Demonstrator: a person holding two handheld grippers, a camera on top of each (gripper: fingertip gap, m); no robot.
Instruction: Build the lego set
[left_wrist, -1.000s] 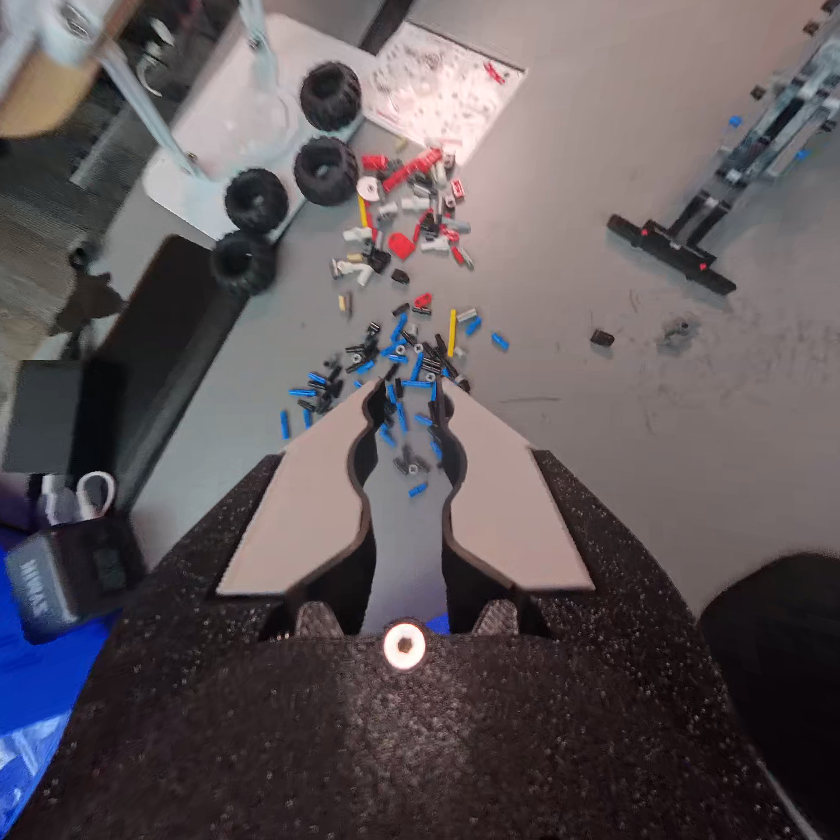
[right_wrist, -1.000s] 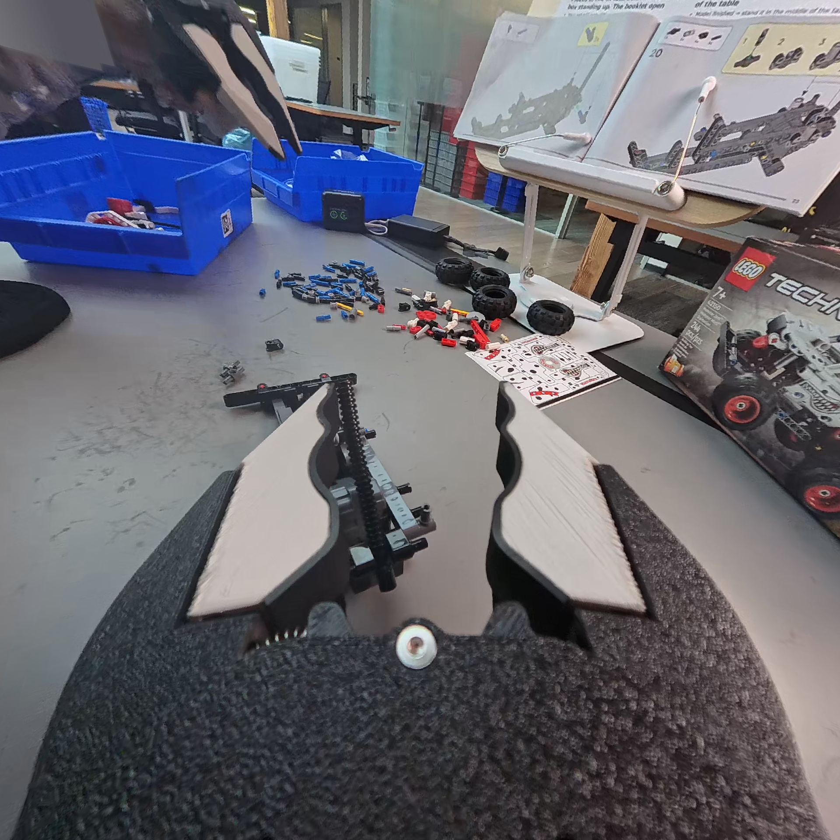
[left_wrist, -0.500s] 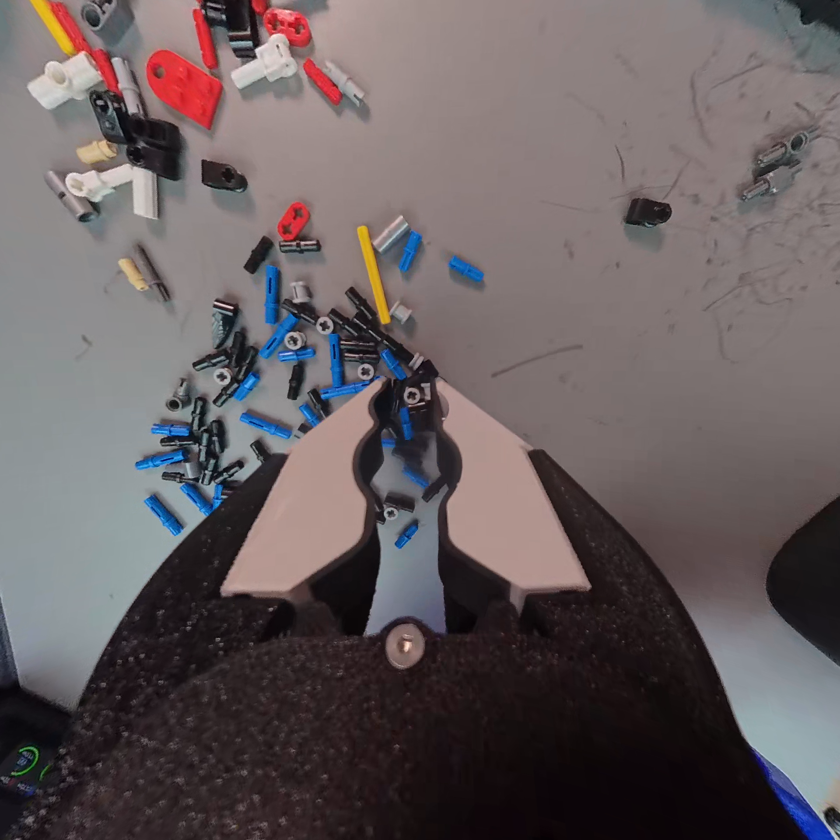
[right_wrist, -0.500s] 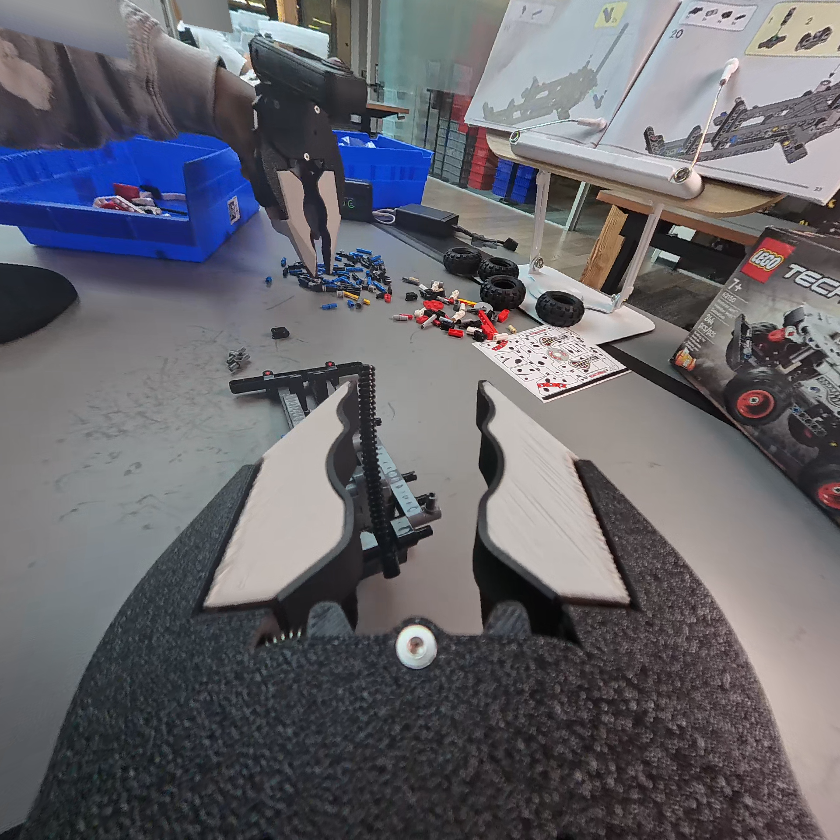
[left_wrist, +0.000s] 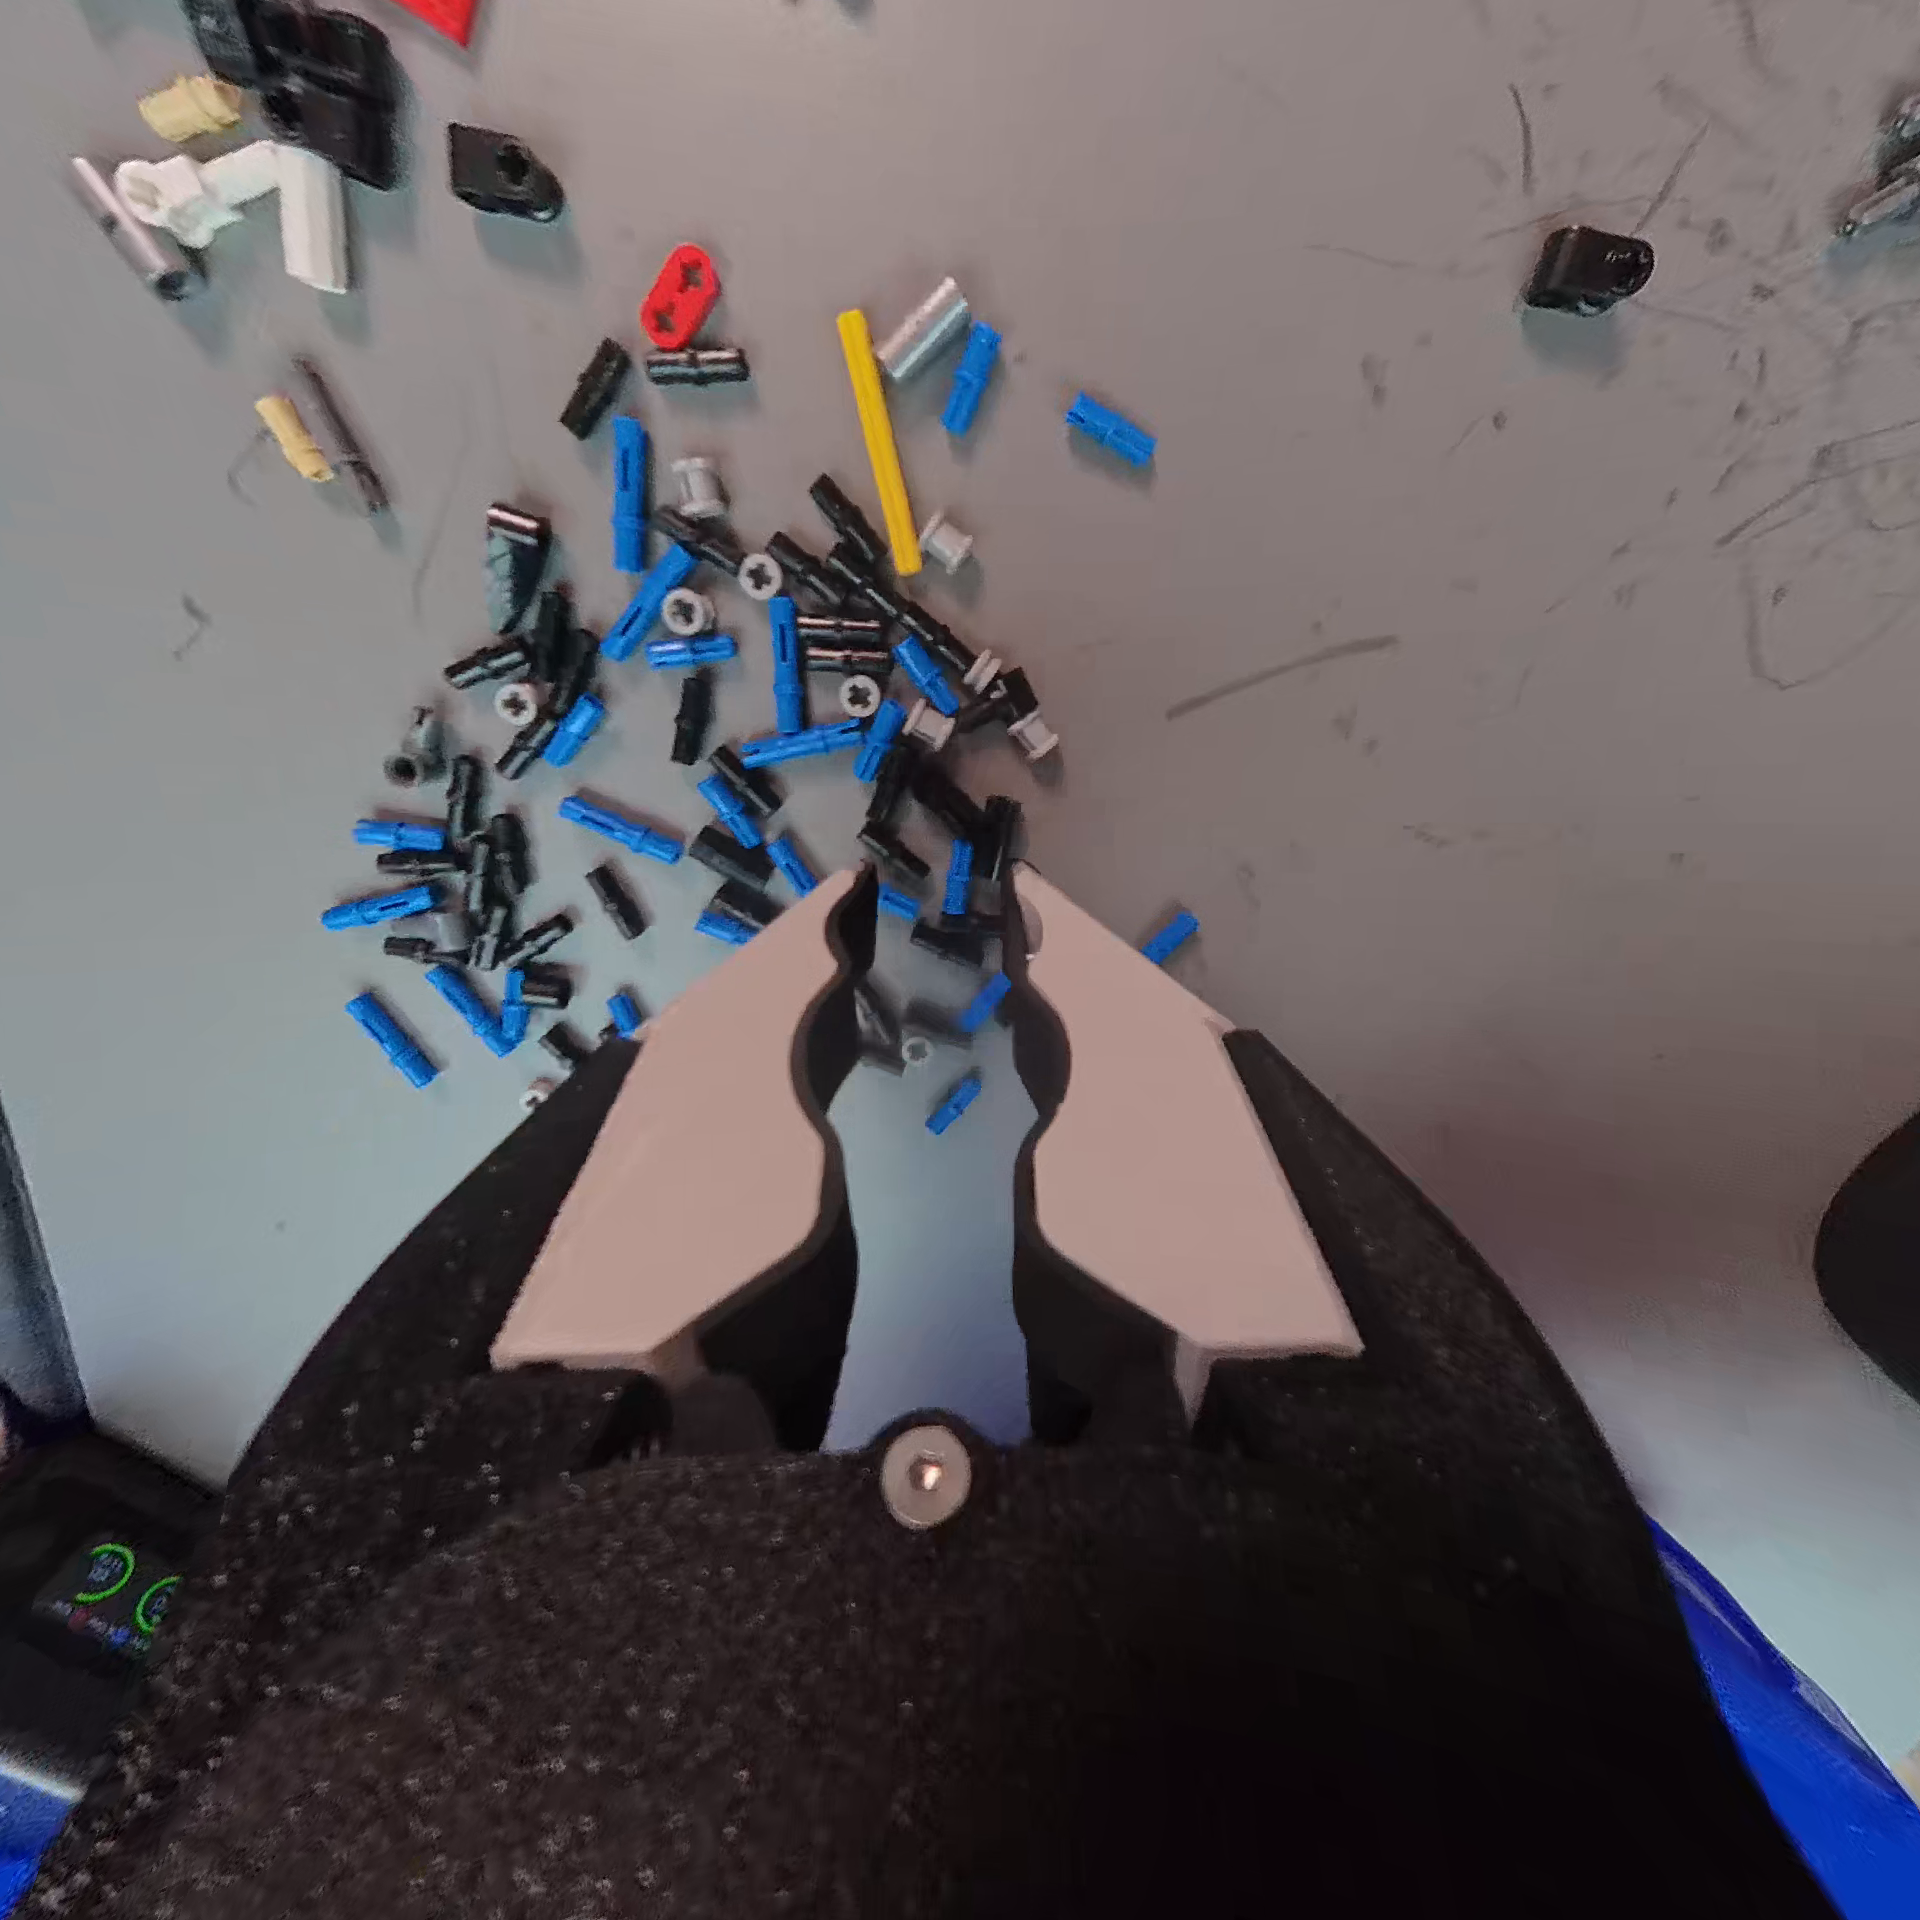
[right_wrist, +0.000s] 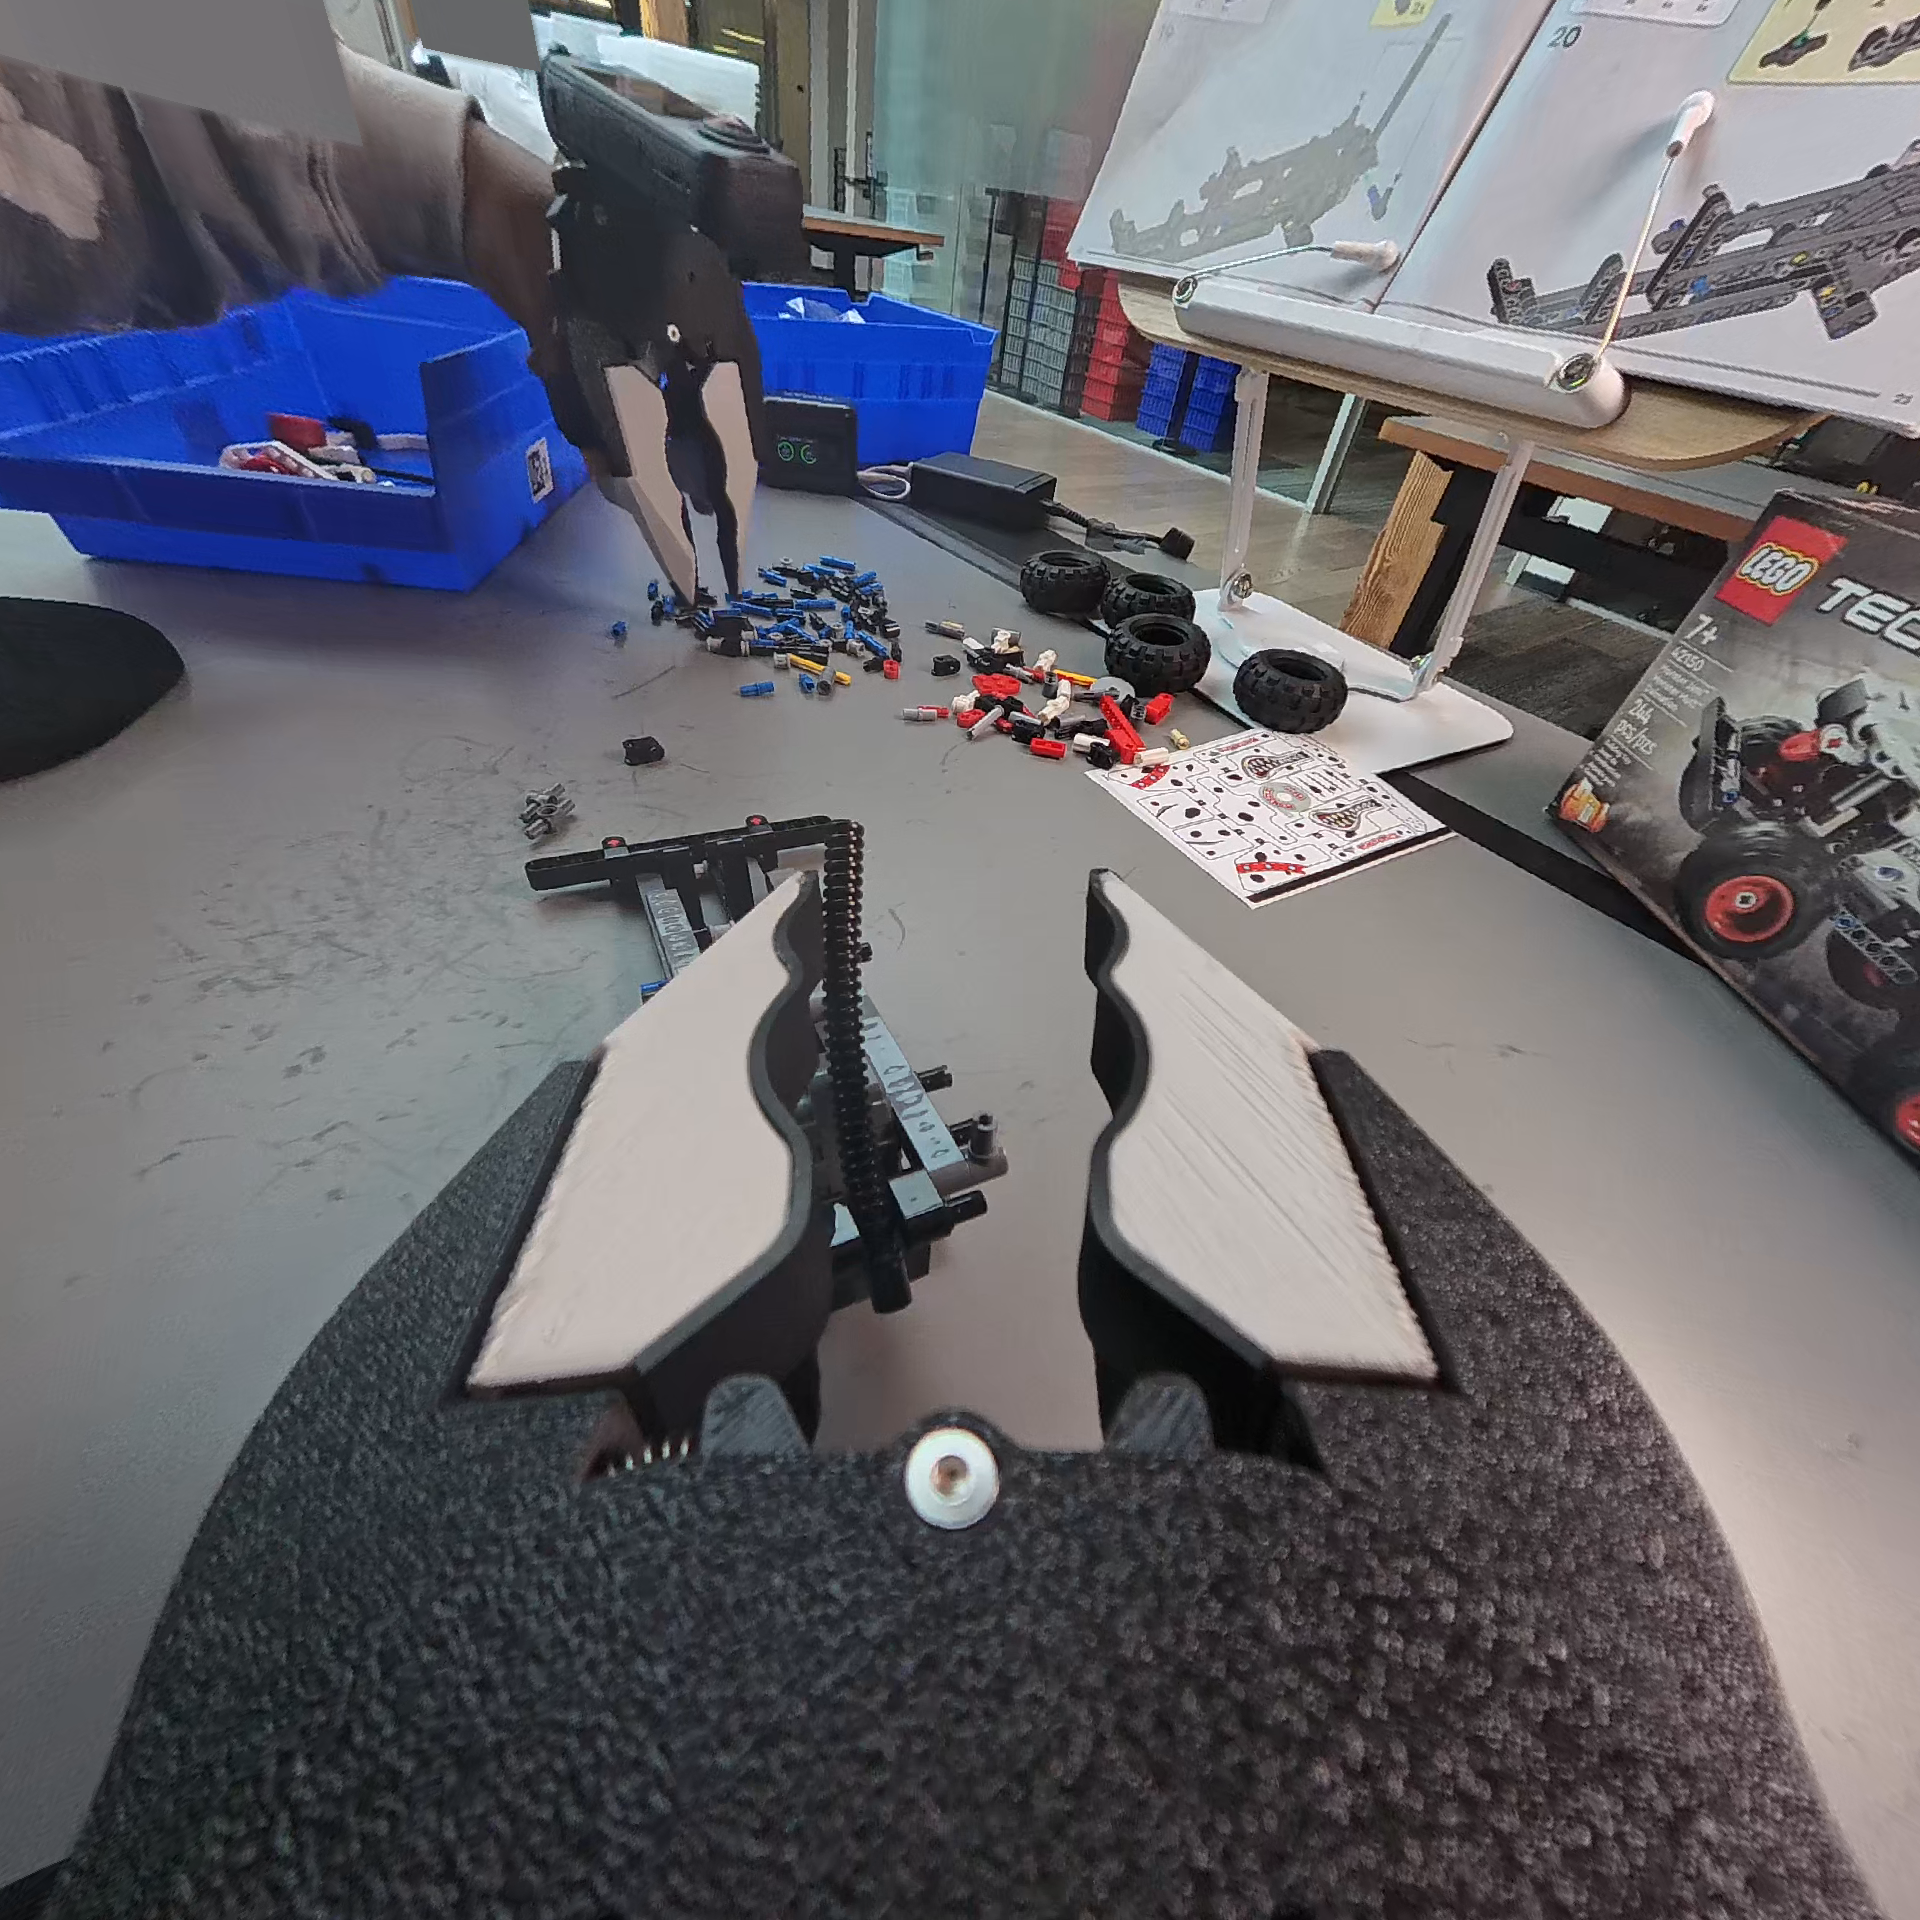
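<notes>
1. Grey desk (right_wrist: 312, 987), scratched, carries all the parts; 2 blue bins (right_wrist: 260, 436) stand at its far edge.
2. Left gripper (left_wrist: 935, 883) points down into the pile of blue and black pins (left_wrist: 727, 727), its fingertips on the desk with a narrow gap; loose pins lie between them, and I cannot tell if one is gripped.
3. A yellow axle (left_wrist: 878, 442) and a red 2-hole piece (left_wrist: 681, 296) lie just beyond the pile.
4. Right gripper (right_wrist: 945, 883) is wide and holds nothing; it hovers over the black and grey chassis frame (right_wrist: 862, 1039), which lies on the desk in the middle and partly between the fingers.
5. 4 black tyres (right_wrist: 1153, 649) lie near the white stand (right_wrist: 1382, 353) that holds the instruction booklet (right_wrist: 1558, 156).
6. A sticker sheet (right_wrist: 1268, 810) lies near the tyres; the set box (right_wrist: 1787, 790) stands at the right edge.
</notes>
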